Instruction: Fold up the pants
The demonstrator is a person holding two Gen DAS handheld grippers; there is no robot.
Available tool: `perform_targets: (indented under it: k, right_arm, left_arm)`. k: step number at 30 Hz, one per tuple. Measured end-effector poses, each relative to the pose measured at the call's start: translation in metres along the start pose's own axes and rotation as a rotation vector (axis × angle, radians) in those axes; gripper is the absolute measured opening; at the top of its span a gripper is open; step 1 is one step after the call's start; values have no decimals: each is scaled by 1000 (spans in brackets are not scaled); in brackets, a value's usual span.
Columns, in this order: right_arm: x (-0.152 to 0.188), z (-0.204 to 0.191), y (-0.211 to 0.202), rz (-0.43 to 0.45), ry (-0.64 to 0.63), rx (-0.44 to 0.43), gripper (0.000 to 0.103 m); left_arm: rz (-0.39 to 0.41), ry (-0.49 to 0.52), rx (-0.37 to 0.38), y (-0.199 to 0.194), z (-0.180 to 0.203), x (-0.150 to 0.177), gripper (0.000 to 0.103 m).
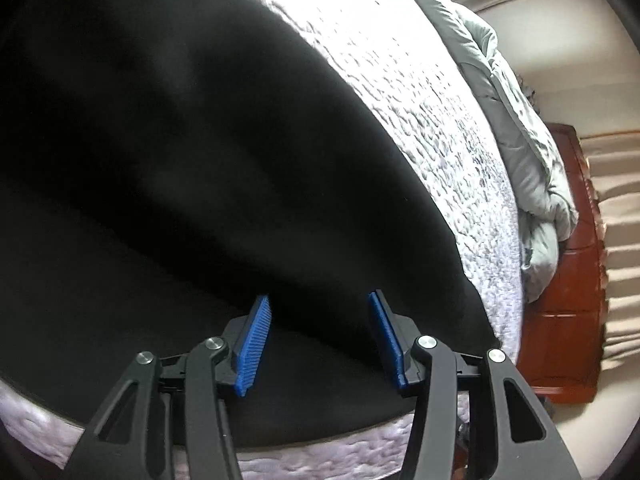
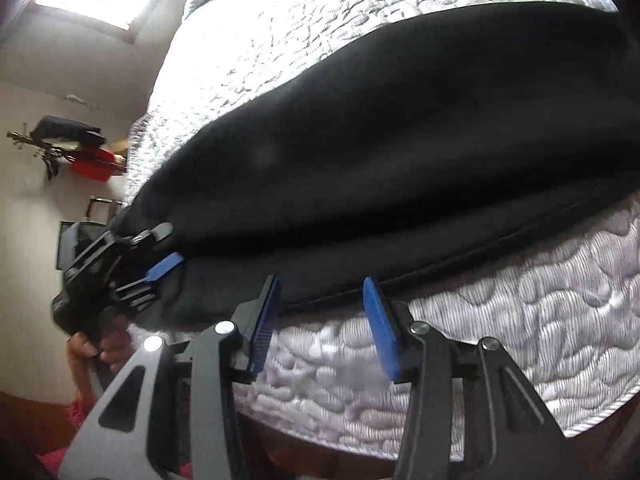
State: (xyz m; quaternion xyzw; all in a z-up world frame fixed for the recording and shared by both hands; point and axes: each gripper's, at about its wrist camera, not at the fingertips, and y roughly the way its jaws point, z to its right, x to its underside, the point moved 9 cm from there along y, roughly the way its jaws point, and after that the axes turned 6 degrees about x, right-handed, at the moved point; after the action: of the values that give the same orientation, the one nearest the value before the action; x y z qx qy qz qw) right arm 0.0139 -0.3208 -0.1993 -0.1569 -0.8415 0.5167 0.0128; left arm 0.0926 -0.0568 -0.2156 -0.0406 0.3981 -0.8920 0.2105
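Black pants (image 1: 192, 168) lie spread on a white quilted mattress (image 1: 440, 120), folded lengthwise with an upper layer over a lower one. My left gripper (image 1: 320, 304) is open, its blue pads just over the pants' near edge by the mattress edge. In the right wrist view the pants (image 2: 400, 140) stretch across the bed. My right gripper (image 2: 320, 286) is open at the pants' front hem, holding nothing. The left gripper (image 2: 160, 252) shows there at the pants' left end, its jaws around the fabric edge.
A grey duvet (image 1: 520, 140) is bunched at the bed's far side next to a wooden bed frame (image 1: 568, 260). The mattress side (image 2: 500, 320) drops off below the right gripper. A wall shelf with dark and red items (image 2: 80, 148) is at left.
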Motion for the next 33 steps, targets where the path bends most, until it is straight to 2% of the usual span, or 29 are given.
perform_targets:
  k: [2, 3, 6, 7, 10, 13, 14, 15, 16, 18, 21, 25, 29, 31, 33]
  right_arm:
    - [-11, -4, 5, 8, 17, -22, 48]
    - [-15, -6, 7, 7, 34, -34, 50]
    - [-24, -10, 14, -11, 69, -52, 50]
    - [-26, -10, 18, -14, 75, -53, 51]
    - [-31, -13, 27, -20, 107, -42, 58]
    - [-37, -15, 29, -7, 143, -50, 57]
    - [-38, -15, 28, -6, 166, -52, 56]
    - [-38, -12, 27, -6, 202, -57, 47]
    - [-39, -10, 25, 4, 212, -46, 29]
    - [-39, -7, 24, 26, 176, 0, 5]
    - [-35, -6, 20, 33, 187, -46, 3]
    - [-26, -3, 1, 55, 170, -83, 3]
    - [-13, 3, -19, 56, 137, -95, 3]
    - [-6, 11, -15, 29, 138, -75, 3]
    - [0, 19, 0, -10, 139, -22, 3]
  left_arm:
    - [18, 31, -38, -6, -3, -8, 52]
    - [14, 37, -48, -7, -6, -11, 56]
    - [-44, 63, -51, 0, -8, -17, 57]
    - [-46, 61, -51, -1, -9, -15, 58]
    - [-57, 56, -48, 3, -5, -18, 68]
    - [-56, 81, -84, 5, 2, -18, 71]
    - [-54, 86, -97, 5, 2, -18, 68]
    - [-48, 88, -117, 3, -1, -18, 53]
    - [-39, 92, -142, 1, -3, -19, 44]
    - [-18, 94, -145, -3, -10, -22, 21]
    - [-7, 77, -99, -10, -16, -21, 6]
    - [46, 118, -70, -29, -13, -3, 4]
    - [163, 237, -88, -63, 1, 38, 5]
    - [183, 275, -113, -64, -3, 55, 5]
    - [168, 256, -148, -50, -19, 69, 6]
